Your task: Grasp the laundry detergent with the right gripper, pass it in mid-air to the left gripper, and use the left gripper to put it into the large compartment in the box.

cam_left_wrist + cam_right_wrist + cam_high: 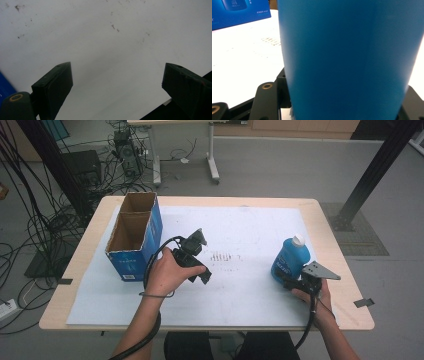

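Right gripper (290, 282): the black two-jaw tool in the person's right hand is clamped on the base of a blue plastic bottle with a white cap (291, 257). In the right gripper view the blue bottle wall (349, 57) sits right between the black jaws and presses close against the camera.

Bottle: it stands upright on the white paper sheet (250, 290), directly ahead of the right gripper, with the cap on its far side. The grey three-cornered plate (320, 270) on that gripper lies just beside the bottle, on its right.

Left gripper (200, 262): its jaws stand wide apart with nothing between them. The left gripper view shows bare white sheet (112, 62) with a few dark specks between the two black pads (56, 85). The left hand (167, 275) grips its body, and a black cable loops back along the forearm.

Cardboard box: a tall blue box with an open brown top and two compartments (135, 237) stands just left of the left gripper, well apart from the bottle. A slice of its blue side (239, 11) shows far beyond the right gripper, to the left of the bottle.

Between the grippers: a patch of small reddish marks (222, 257) on the sheet, closer to the left gripper than the right.

Table: a pale wooden top (340, 250) under the sheet.
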`<act>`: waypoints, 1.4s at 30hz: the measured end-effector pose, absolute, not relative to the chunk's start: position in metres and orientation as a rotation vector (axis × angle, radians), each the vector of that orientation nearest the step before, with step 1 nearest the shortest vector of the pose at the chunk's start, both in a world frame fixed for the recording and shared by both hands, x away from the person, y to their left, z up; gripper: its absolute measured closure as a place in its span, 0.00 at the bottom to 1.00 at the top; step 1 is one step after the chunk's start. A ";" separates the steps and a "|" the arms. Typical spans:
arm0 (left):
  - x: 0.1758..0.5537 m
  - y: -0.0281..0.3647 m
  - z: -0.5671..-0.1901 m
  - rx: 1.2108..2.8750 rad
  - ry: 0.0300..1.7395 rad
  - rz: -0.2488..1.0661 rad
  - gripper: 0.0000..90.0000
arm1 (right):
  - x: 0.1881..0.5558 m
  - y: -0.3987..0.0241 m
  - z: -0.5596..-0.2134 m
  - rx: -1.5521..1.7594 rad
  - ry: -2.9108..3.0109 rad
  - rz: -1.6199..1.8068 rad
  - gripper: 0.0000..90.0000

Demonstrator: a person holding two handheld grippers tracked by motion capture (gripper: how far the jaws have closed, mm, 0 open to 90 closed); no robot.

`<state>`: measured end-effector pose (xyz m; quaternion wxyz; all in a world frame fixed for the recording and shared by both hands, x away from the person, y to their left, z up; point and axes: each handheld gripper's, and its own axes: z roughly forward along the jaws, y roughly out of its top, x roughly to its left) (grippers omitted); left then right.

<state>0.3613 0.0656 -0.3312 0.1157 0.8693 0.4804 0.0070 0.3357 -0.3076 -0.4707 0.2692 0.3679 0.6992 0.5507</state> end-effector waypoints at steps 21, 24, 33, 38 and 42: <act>0.362 0.063 -0.331 2.543 1.399 0.018 0.11 | 0.335 -0.307 -0.471 0.983 1.878 1.479 0.44; 0.362 0.063 -0.331 2.543 1.397 0.019 0.11 | 0.335 -0.307 -0.471 0.985 1.877 1.479 0.44; 0.362 0.063 -0.329 2.540 1.398 0.022 0.11 | 0.335 -0.307 -0.471 0.987 1.878 1.481 0.44; 0.362 0.063 -0.329 2.540 1.395 0.020 0.11 | 0.335 -0.307 -0.472 0.988 1.878 1.483 0.44; 0.362 0.064 -0.330 2.540 1.396 0.020 0.11 | 0.334 -0.307 -0.472 0.981 1.875 1.477 0.44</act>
